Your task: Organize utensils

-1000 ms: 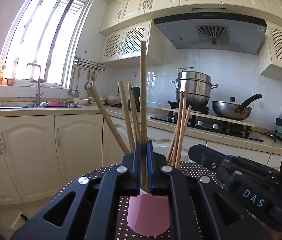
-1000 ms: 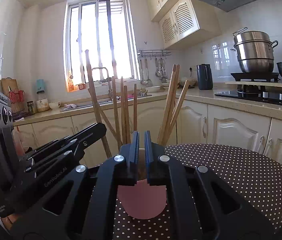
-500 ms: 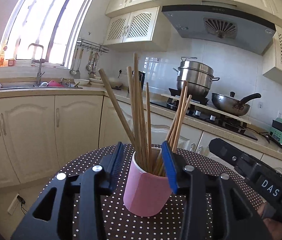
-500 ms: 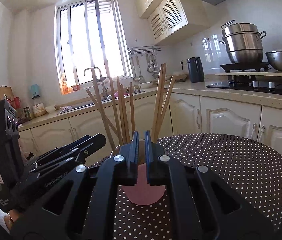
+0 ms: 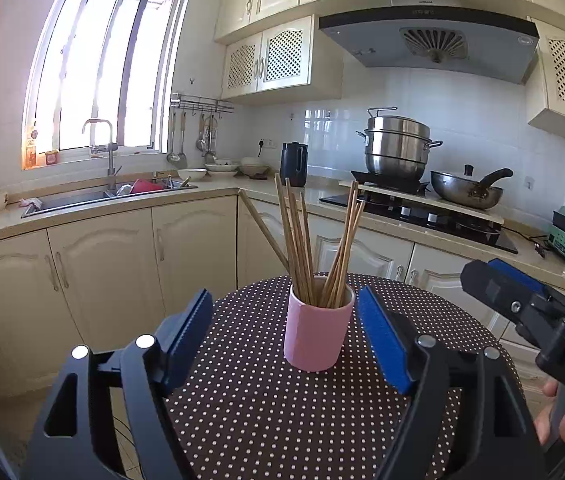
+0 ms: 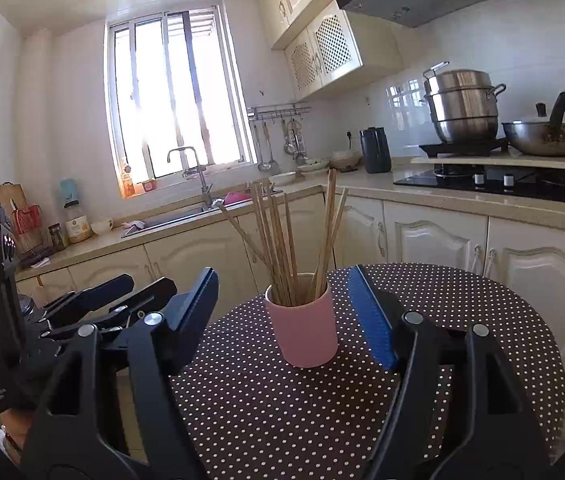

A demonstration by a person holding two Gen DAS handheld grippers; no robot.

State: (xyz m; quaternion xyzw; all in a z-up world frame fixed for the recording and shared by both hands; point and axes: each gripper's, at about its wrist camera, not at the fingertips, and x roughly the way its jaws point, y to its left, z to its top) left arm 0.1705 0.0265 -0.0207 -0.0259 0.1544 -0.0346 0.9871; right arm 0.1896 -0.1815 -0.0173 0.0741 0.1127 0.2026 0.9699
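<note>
Now both grippers empty, jaws opening: left gripper (image 5: 284, 344), right gripper (image 6: 282, 314). Pink cup (image 5: 317, 330) upright on dotted counter (image 5: 282, 420), chopsticks (image 5: 302, 248) standing inside. Best retreat straight, clear of leaning sticks, so cup stays upright.
</note>
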